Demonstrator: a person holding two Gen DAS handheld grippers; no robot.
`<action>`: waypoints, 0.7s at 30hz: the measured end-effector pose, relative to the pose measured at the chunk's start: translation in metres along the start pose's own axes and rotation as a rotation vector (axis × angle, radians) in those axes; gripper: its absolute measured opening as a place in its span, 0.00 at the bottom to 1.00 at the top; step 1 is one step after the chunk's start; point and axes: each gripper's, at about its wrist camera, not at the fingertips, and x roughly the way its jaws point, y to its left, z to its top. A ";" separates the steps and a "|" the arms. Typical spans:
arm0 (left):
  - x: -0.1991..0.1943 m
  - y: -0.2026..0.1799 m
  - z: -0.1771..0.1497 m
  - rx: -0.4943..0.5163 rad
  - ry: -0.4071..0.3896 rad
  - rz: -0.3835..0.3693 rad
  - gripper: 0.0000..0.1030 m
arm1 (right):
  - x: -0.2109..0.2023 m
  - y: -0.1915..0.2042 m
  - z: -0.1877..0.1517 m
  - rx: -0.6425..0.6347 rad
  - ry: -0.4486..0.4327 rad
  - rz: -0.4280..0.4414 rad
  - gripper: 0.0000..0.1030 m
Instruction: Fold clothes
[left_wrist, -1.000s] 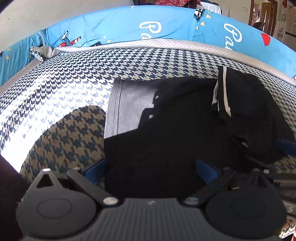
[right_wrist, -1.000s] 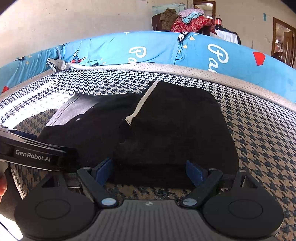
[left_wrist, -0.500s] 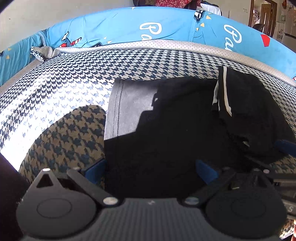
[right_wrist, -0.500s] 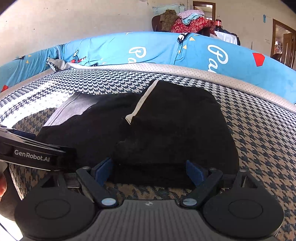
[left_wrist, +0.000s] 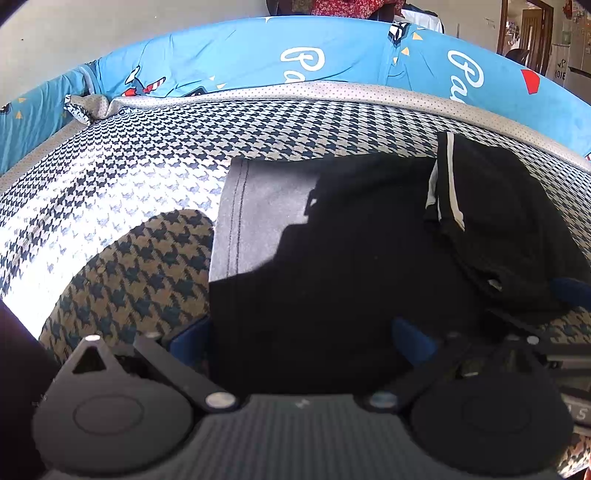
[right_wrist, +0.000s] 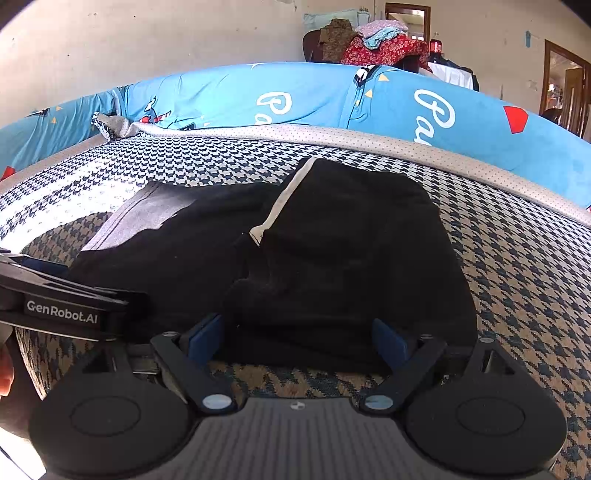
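A black garment (left_wrist: 332, 258) lies flat on the houndstooth bed cover (left_wrist: 147, 177), its stitched left hem lit grey by sunlight. Its right part (right_wrist: 351, 251), edged with a white stripe (right_wrist: 284, 199), is folded over on top. My left gripper (left_wrist: 301, 341) stands open over the garment's near edge, blue pads wide apart and pressing nothing. My right gripper (right_wrist: 297, 339) is open too, straddling the near edge of the folded part. The left gripper's body (right_wrist: 66, 310) shows at the left of the right wrist view. A blue fingertip (left_wrist: 569, 288) of the right gripper shows at the left wrist view's right edge.
A blue printed bolster (right_wrist: 314, 99) and a grey dotted border (right_wrist: 332, 134) run along the bed's far side. Piled clothes (right_wrist: 376, 40) sit on furniture behind it, with a doorway (right_wrist: 565, 92) at the right. Bare bed cover (right_wrist: 535, 277) lies right of the garment.
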 end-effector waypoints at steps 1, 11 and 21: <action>0.000 0.000 0.000 0.000 -0.001 0.000 1.00 | 0.000 0.000 0.000 0.000 0.000 0.000 0.86; -0.001 0.000 -0.001 0.007 -0.007 0.002 1.00 | 0.000 0.000 -0.001 -0.003 -0.018 -0.002 0.86; -0.002 0.001 -0.003 0.010 -0.012 0.004 1.00 | -0.001 0.000 -0.003 -0.006 -0.027 -0.002 0.87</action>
